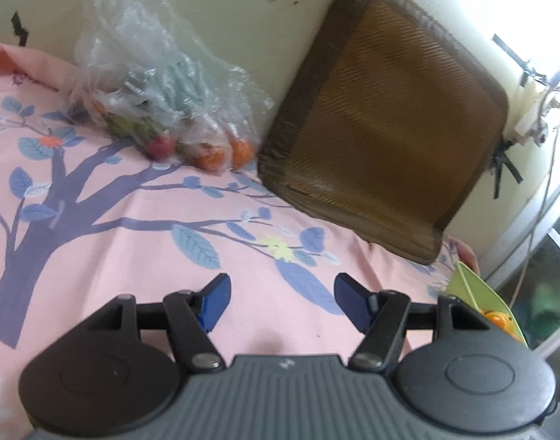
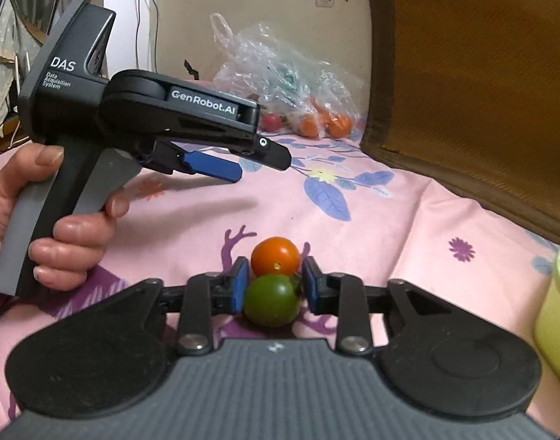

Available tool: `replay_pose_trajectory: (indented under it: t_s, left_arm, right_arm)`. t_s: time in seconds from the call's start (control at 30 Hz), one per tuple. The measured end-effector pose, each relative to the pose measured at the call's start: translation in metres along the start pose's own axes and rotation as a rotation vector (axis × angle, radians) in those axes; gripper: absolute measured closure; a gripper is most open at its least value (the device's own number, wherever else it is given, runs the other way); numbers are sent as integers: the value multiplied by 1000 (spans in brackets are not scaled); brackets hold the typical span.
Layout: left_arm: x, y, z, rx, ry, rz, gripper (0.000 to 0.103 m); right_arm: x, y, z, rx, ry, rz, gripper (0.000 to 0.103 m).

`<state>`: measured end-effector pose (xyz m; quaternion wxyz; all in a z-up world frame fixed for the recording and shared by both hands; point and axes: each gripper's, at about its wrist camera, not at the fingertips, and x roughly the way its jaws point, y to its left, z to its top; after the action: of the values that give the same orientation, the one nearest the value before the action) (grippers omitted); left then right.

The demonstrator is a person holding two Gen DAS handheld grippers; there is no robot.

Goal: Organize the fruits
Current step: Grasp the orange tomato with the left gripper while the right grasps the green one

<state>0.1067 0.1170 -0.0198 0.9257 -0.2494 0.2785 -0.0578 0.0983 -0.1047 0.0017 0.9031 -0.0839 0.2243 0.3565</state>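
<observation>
Two small fruits, an orange one (image 2: 275, 255) and a green one (image 2: 271, 300), lie touching on the pink bedsheet (image 2: 390, 227), between the right tongs (image 2: 273, 288); whether the blue pads press the green one I cannot tell. Left tongs (image 1: 281, 302), held by a hand (image 2: 41, 216), gape empty. Farther back, a clear bag (image 1: 151, 84) holds more fruit beside a brown cushion (image 1: 386, 117).

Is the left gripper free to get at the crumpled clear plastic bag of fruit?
Probably yes: the left gripper is open and empty, with only bare pink floral cloth before the bag.
</observation>
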Motion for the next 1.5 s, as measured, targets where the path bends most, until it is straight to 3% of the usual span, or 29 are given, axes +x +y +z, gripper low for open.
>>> replay_pose_trajectory:
  t_s: [0.27,0.43,0.5,0.63,0.93,1.1,1.37,1.5]
  left_arm:
    - [-7,-32,-17,121,35,-71,39]
    - [-3,-66,-36,258,66,-14,42]
    - [-2,-72,-42,286,73,2,44]
    - [-4,-75,-47,311,65,35,44]
    - [-2,-91,-57,419,76,61,44]
    - [-1,-91,-58,427,94,67,44]
    - [-2,-97,-64,459,103,82,73]
    - [-7,-105,-72,488,93,111,73]
  right_arm:
    - [-29,-8,-18,77,-50,-15,56]
    - [-29,-4,-19,72,-44,-9,57]
    - [-24,-3,-18,62,-17,-4,71]
    - [-30,1,-22,16,-32,-42,72]
    - [-80,-11,-58,62,-88,-186,72]
    - [-83,-29,-64,151,-60,-185,71]
    - [-87,-27,-68,163,-68,-173,71]
    - [-89,-29,-68,176,-74,-160,71]
